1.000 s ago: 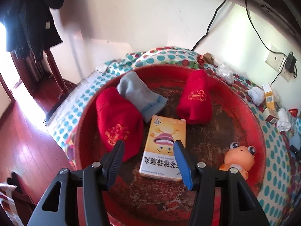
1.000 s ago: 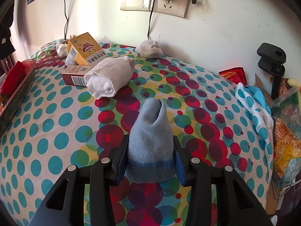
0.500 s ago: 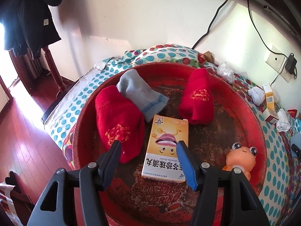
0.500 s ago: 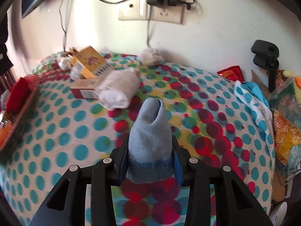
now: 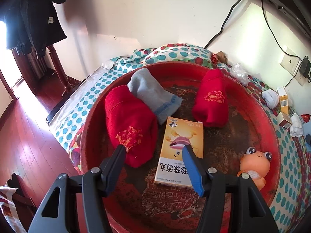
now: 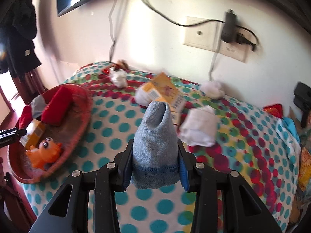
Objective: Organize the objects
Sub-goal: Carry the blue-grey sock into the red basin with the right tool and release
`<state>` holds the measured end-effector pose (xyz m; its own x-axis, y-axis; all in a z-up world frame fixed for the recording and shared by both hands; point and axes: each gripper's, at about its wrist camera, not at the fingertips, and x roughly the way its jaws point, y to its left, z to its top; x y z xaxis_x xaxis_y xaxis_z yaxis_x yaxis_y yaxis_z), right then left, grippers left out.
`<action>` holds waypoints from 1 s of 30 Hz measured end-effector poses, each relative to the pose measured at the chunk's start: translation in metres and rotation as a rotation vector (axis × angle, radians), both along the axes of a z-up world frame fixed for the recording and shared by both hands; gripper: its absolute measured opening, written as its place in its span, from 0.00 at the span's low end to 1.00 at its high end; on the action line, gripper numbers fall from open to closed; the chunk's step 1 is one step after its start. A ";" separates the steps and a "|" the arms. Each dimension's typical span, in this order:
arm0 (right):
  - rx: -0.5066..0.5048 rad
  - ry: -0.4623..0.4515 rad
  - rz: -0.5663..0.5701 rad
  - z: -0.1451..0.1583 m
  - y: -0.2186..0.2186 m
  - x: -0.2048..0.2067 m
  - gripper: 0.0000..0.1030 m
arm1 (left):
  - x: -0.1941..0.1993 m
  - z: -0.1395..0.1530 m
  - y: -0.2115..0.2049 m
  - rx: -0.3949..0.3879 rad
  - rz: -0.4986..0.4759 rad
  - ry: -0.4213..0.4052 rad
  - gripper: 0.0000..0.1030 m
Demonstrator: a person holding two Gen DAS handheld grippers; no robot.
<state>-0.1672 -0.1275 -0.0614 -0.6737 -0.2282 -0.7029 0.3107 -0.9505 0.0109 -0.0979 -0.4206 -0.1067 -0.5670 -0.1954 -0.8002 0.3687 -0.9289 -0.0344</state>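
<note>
We hold left gripper (image 5: 152,148) tilted down over red basin (image 5: 268,116), jaws just widened, empty; right gripper (image 6: 154,152) clamps blue sock (image 6: 155,139) above spotted cloth (image 6: 108,120).

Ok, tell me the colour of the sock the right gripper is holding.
Light blue-grey sock with a darker blue cuff band; the right wrist view shows it best.

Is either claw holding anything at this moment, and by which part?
The right claw grips a rolled grey-blue sock near its blue-banded cuff end. The left claw is open and empty above the red basin.
</note>
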 end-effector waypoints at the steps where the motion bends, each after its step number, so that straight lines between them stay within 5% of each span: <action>1: -0.006 0.002 0.015 0.005 0.018 0.002 0.36 | 0.000 0.000 0.000 0.000 0.000 -0.002 0.60; 12: 0.008 0.006 0.157 0.025 0.087 0.017 0.37 | 0.000 -0.002 -0.007 0.024 0.020 -0.008 0.60; 30: 0.019 -0.026 0.281 0.010 0.045 0.023 0.38 | 0.002 0.000 -0.013 0.053 0.025 0.010 0.60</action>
<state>-0.1446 -0.0825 -0.0510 -0.5676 -0.3899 -0.7252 0.5617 -0.8273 0.0052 -0.0958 -0.4340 -0.1072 -0.5702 -0.1667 -0.8044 0.3909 -0.9163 -0.0872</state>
